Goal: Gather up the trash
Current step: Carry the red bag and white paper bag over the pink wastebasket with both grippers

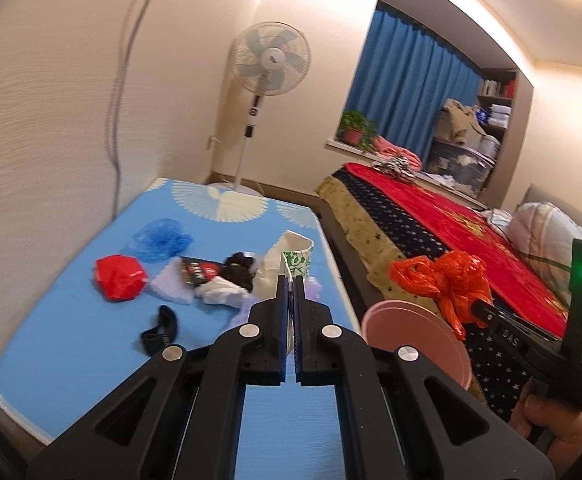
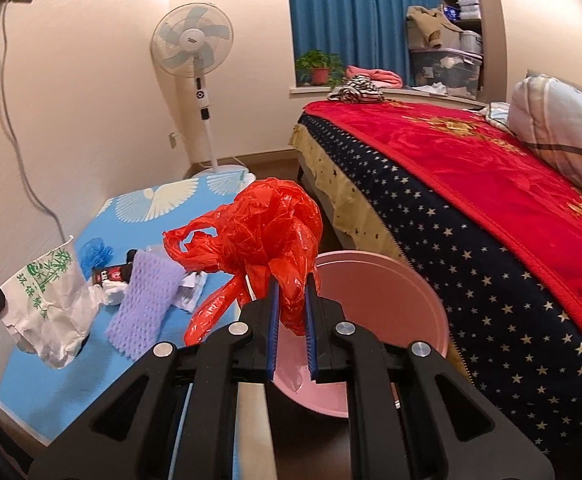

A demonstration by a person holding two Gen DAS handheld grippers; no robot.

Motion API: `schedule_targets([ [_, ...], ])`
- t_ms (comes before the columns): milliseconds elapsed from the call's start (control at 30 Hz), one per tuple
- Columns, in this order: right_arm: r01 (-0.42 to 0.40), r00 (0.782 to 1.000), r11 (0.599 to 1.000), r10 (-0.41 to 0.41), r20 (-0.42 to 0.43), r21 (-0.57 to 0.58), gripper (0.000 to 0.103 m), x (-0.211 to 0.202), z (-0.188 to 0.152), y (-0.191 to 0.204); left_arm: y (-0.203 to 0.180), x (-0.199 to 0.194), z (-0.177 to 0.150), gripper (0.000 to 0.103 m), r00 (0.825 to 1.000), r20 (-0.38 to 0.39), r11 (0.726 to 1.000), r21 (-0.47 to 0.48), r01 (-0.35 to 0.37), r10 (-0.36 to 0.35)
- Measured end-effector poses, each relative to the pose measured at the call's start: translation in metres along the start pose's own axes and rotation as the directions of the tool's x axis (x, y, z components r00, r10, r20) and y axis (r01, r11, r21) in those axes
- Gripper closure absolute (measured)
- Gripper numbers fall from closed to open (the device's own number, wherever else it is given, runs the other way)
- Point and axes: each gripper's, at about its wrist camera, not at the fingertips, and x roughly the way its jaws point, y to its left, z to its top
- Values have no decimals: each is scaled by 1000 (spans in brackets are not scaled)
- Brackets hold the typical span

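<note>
My left gripper is shut on the edge of a white paper bag with green print, which hangs above the blue mat. The same bag shows at the left of the right wrist view. My right gripper is shut on a crumpled orange-red plastic bag, held over the near rim of a pink bin. In the left wrist view that plastic bag hangs just beyond the pink bin.
Loose trash lies on the mat: a red plastic wad, a blue plastic wad, a black wrapper, a black strap and purple foam netting. A bed with a red blanket borders the right; a standing fan is behind.
</note>
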Motion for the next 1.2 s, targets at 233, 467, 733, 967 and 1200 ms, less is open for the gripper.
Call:
schedule_targets([
  [233, 49, 999, 998, -49, 2, 37, 91, -2, 4, -23, -38, 22, 1, 101, 995, -47, 994, 56, 95, -92],
  [467, 108, 994, 991, -109, 8, 84, 91, 0, 8, -43, -86, 44, 3, 101, 981, -71, 974, 127, 190, -182],
  [733, 169, 985, 974, -170, -4, 150, 91, 13, 12, -70, -129, 79, 3, 101, 958, -123, 943, 182, 279, -260],
  [967, 209, 978, 961, -206, -38, 180, 91, 30, 7, -84, -139, 108, -10, 101, 944, -157, 931, 178, 317, -292],
  [1200, 237, 971, 955, -227, -72, 178, 91, 45, 1, -89, -129, 137, -30, 101, 937, -216, 942, 133, 307, -275],
])
